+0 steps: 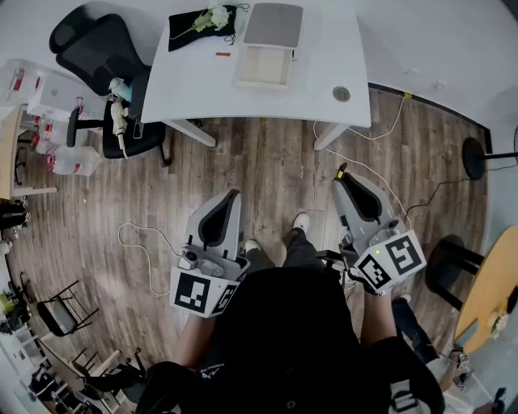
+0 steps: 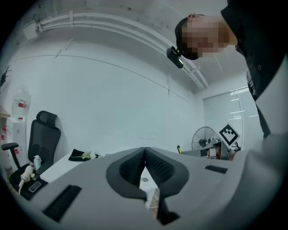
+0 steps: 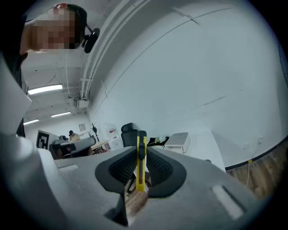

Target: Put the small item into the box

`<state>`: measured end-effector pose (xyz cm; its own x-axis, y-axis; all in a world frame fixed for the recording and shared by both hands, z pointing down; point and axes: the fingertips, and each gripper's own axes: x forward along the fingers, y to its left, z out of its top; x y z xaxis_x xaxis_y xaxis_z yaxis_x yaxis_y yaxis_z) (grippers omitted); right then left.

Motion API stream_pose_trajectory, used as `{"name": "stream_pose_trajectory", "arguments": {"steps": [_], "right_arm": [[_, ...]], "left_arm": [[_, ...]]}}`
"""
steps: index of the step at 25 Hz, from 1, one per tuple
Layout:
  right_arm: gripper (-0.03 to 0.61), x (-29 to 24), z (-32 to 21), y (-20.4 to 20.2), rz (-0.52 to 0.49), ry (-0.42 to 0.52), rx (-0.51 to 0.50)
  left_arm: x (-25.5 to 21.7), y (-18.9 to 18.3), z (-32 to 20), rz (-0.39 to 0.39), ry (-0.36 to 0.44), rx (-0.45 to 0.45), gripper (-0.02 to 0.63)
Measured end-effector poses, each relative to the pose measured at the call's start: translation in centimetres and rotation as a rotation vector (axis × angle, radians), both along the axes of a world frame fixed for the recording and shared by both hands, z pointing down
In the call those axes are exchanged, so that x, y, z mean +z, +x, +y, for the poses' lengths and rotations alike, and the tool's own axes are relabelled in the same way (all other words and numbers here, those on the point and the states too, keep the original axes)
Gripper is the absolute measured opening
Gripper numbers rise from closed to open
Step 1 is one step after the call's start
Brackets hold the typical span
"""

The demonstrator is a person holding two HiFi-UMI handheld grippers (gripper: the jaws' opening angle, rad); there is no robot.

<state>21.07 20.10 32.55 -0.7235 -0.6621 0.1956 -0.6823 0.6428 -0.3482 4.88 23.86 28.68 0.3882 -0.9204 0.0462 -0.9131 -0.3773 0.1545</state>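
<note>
Two tools sit low in front of you over the wood-plank floor [image 1: 267, 174], well short of the white tabletop [image 1: 324, 48] at the far end of the room. Your left tool [image 2: 145, 151] has its jaws pressed together with nothing between them. Your right tool [image 3: 138, 152] is pinching the small item [image 3: 140, 173], a slim yellow-and-black piece that stands upright between the pads and pokes out past the tips. On the tabletop the open white box [image 1: 263, 83] rests near the middle, with its grey lid [image 1: 273, 23] just behind it. To the box's left lie a black cloth [image 1: 190, 36] with pale flowers [image 1: 212, 18] on it and a tiny red thing [image 1: 222, 54]; a round grommet [image 1: 341, 94] is set into the near right corner. A black office chair [image 1: 97, 57] stands at the tabletop's left end, and a white cable [image 1: 137, 242] loops across the floor near your left side.
</note>
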Motion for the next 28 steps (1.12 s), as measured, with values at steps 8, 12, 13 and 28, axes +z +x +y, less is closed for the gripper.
{"name": "stream_pose_trajectory", "arguments": {"steps": [8, 12, 13, 28], "right_arm": [[0.069, -1.2, 13.3, -5.8, 0.018, 0.005, 0.063], [0.069, -2.2, 20.2, -9.4, 0.036, 0.029, 0.072], [0.069, -2.6, 21.7, -10.0, 0.041, 0.038, 0.071], [0.069, -5.9, 27.0, -5.0, 0.065, 0.147, 0.09]], "left_arm": [[0.2, -3.8, 12.1, -0.008, 0.027, 0.081, 0.005], [1.0, -7.7, 18.9, -0.01, 0.016, 0.094, 0.005], [1.0, -8.4, 20.4, -0.008, 0.014, 0.092, 0.005], [-1.5, -3.3, 24.6, -0.029, 0.055, 0.085, 0.005]]}}
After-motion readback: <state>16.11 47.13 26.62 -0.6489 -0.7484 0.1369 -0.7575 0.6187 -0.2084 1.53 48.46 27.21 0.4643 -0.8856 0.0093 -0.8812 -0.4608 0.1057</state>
